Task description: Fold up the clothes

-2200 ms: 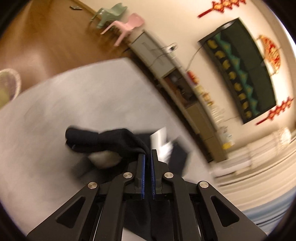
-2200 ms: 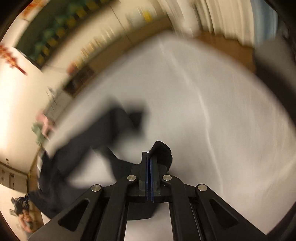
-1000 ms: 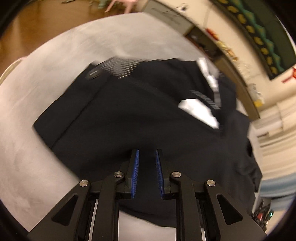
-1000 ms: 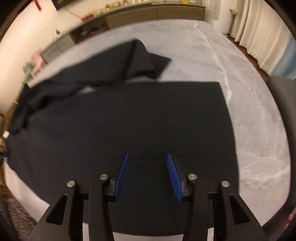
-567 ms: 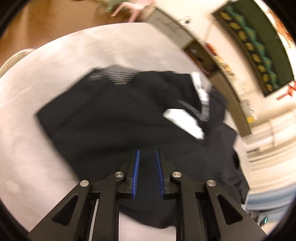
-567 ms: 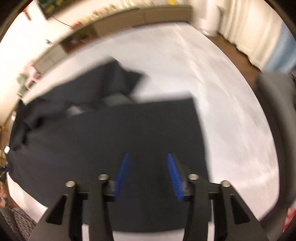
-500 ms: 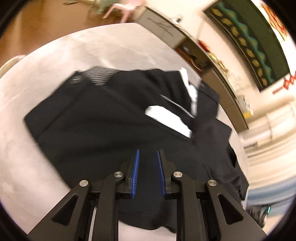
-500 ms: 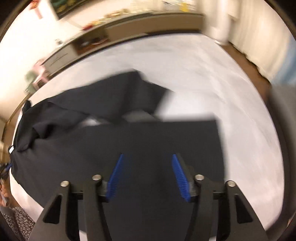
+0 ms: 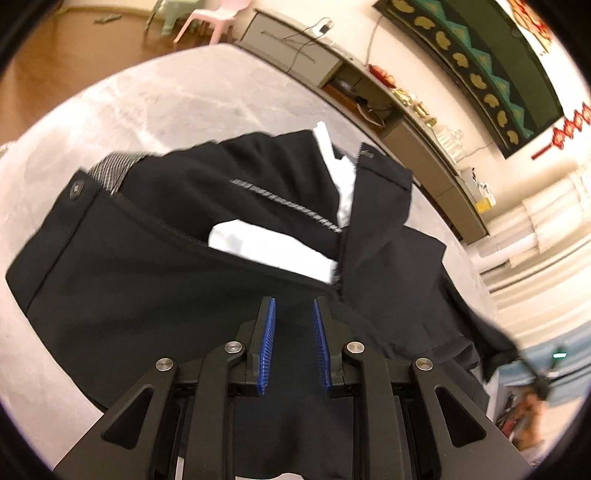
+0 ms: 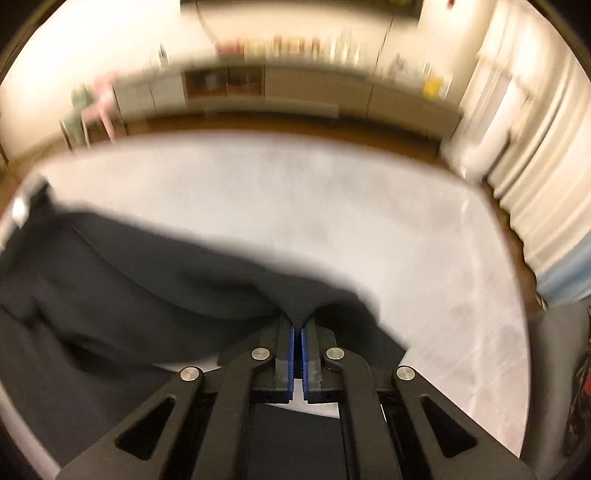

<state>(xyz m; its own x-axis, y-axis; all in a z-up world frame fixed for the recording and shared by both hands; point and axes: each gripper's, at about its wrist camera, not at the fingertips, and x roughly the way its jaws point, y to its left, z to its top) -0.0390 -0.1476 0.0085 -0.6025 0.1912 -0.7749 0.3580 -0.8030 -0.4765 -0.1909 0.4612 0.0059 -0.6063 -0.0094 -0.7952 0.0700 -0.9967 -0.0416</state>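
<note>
A pair of black trousers (image 9: pixel 155 273) lies spread on the grey table (image 9: pixel 177 107), waistband to the far left, fly open, white pocket lining (image 9: pixel 269 247) showing. My left gripper (image 9: pixel 292 306) is open and empty, just above the cloth below the fly. In the right wrist view, which is blurred, my right gripper (image 10: pixel 297 325) is shut on a fold of the black trousers (image 10: pixel 147 291) and holds it lifted off the table (image 10: pixel 332 206); the cloth drapes away to the left.
A low cabinet (image 9: pixel 413 133) runs along the far wall, with pink and green plastic chairs (image 9: pixel 207 26) on the wooden floor. Curtains (image 10: pixel 532 147) hang at the right. A dark chair (image 10: pixel 565 369) stands by the table's right edge.
The right gripper has shut on the trouser cloth and lifted it. The left gripper stays open over the waist area, shifted slightly.
</note>
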